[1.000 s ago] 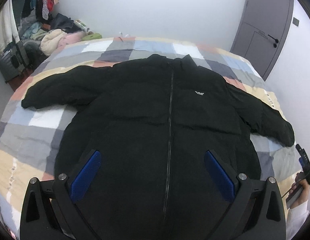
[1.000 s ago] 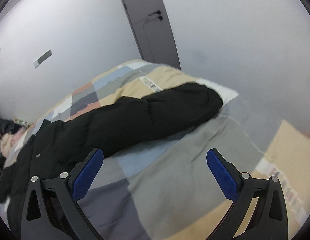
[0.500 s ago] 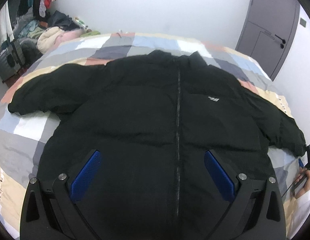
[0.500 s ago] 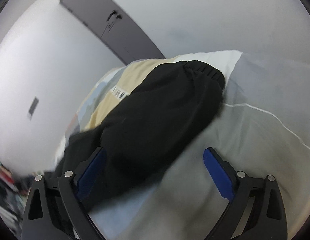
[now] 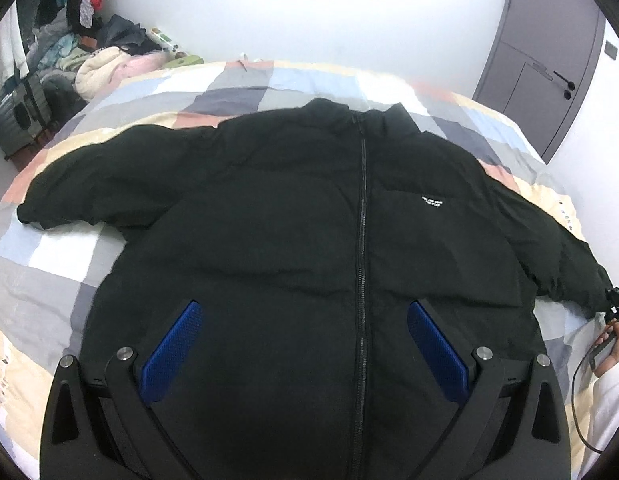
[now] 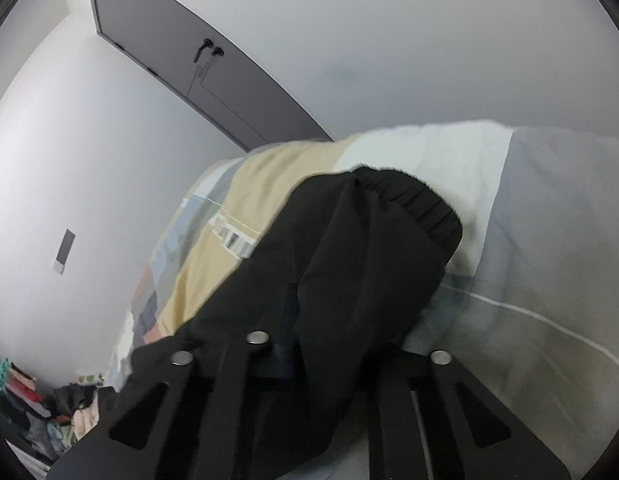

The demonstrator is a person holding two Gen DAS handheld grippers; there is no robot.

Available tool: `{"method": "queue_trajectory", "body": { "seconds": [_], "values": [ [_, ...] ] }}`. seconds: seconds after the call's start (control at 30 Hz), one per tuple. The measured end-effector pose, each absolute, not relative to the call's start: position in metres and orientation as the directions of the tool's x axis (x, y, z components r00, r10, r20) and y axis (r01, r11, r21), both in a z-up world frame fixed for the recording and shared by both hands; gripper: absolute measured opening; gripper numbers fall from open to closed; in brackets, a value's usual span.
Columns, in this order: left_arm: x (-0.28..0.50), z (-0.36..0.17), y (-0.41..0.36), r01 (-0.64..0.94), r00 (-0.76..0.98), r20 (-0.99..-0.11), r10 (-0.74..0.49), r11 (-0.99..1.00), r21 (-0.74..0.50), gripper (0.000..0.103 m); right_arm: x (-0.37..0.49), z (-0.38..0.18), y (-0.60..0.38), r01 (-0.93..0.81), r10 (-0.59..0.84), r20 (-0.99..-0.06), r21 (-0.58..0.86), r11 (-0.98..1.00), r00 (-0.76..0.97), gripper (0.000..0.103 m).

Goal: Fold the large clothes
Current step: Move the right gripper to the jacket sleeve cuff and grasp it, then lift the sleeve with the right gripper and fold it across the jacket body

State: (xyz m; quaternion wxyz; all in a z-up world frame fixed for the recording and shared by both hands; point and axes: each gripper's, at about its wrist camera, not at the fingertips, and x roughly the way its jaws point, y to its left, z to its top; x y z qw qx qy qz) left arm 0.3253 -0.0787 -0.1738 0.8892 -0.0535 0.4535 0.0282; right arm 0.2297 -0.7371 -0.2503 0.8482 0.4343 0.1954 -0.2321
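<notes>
Hovering our left gripper (image 5: 303,346) with jaws spread above the black jacket (image 5: 293,240), which lies flat and zipped on the checked bedspread (image 5: 49,280), we pinch its right sleeve (image 6: 349,288) near the cuff with our right gripper (image 6: 297,344), jaws just closed.

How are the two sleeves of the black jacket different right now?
The right gripper is shut on the near sleeve, just closed; the far sleeve lies free on the checked bedspread. The near sleeve's ribbed cuff shows clearly; the far sleeve's does not. Both are black and puffy.
</notes>
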Motion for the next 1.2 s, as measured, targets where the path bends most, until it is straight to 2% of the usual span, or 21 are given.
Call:
{"method": "queue_trajectory", "body": {
  "seconds": [0.37,0.63,0.83,1.2],
  "values": [
    [0.276,-0.109,-0.054,-0.090,0.639,-0.769,0.016,0.995,-0.054,0.103,0.190,-0.156,-0.715,0.535,-0.300,-0.448,0.629,0.563,0.842,0.003],
    [0.237,-0.069,-0.043,-0.070,0.660,-0.751,0.007,0.996,-0.053,0.103,0.180,-0.077,-0.678,0.476,-0.304,-0.374,0.578,0.662,0.876,0.003],
    [0.207,-0.047,-0.036,-0.053,0.691,-0.723,-0.010,0.997,-0.065,0.103,0.190,-0.016,-0.629,0.424,-0.278,-0.347,0.476,0.771,0.896,0.003],
    [0.177,-0.035,-0.011,-0.074,0.710,-0.704,0.010,0.995,-0.061,0.103,0.221,0.056,-0.526,0.281,-0.198,-0.275,0.306,0.909,0.941,0.004]
  ]
}}
